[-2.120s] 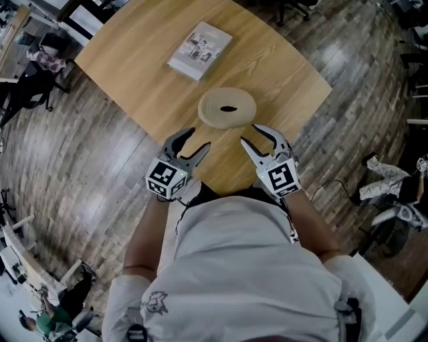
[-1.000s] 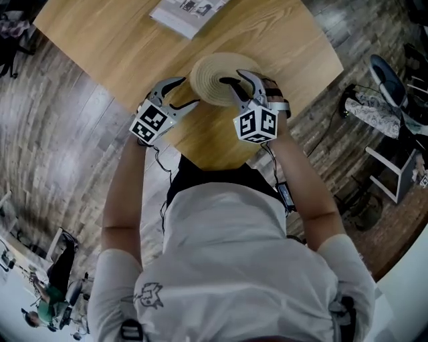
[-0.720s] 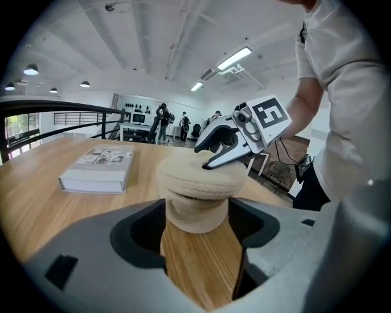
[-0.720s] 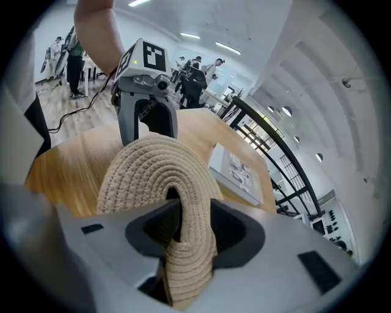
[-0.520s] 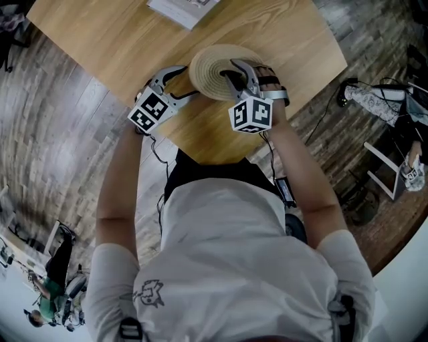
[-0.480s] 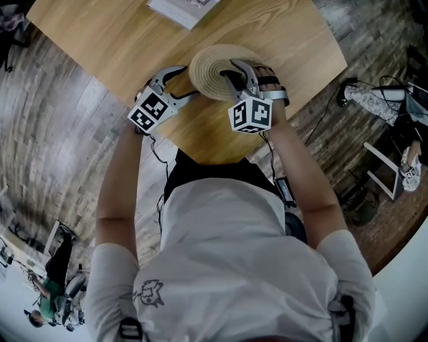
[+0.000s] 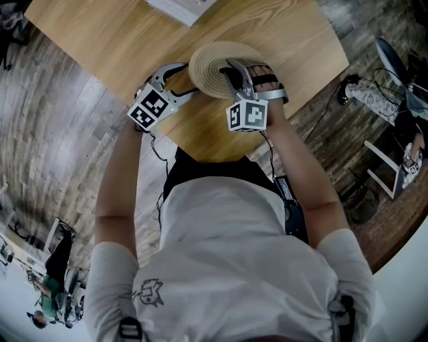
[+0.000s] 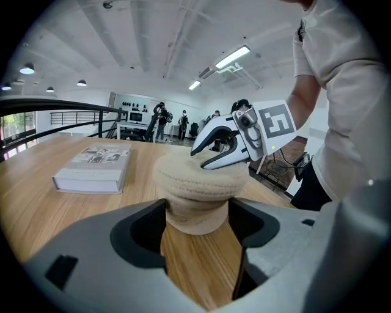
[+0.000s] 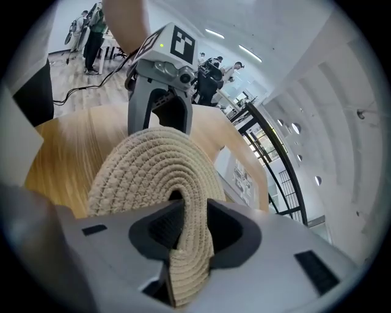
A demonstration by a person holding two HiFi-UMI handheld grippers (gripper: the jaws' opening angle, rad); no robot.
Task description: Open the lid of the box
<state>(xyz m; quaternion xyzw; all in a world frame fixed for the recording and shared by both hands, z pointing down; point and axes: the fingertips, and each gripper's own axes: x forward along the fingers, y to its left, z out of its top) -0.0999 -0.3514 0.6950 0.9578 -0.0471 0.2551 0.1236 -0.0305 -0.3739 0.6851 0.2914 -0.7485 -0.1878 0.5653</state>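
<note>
No legible text or labels.

- A round woven box (image 7: 204, 80) with its lid (image 7: 212, 59) on sits on a wooden table (image 7: 127, 47), near the edge at 6 o'clock.
- The left gripper (image 7: 184, 81) meets the box from 8 o'clock, its fingers either side of the box wall.
- The right gripper (image 7: 232, 70) reaches over the lid from 5 o'clock, its fingers closing on the lid's middle.
- A book (image 7: 179, 8) lies at the box's 11 o'clock, cut off by the top edge.

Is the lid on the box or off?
On. The lid sits flat on the box, no gap; the jaws of the right gripper are closing on it.
</note>
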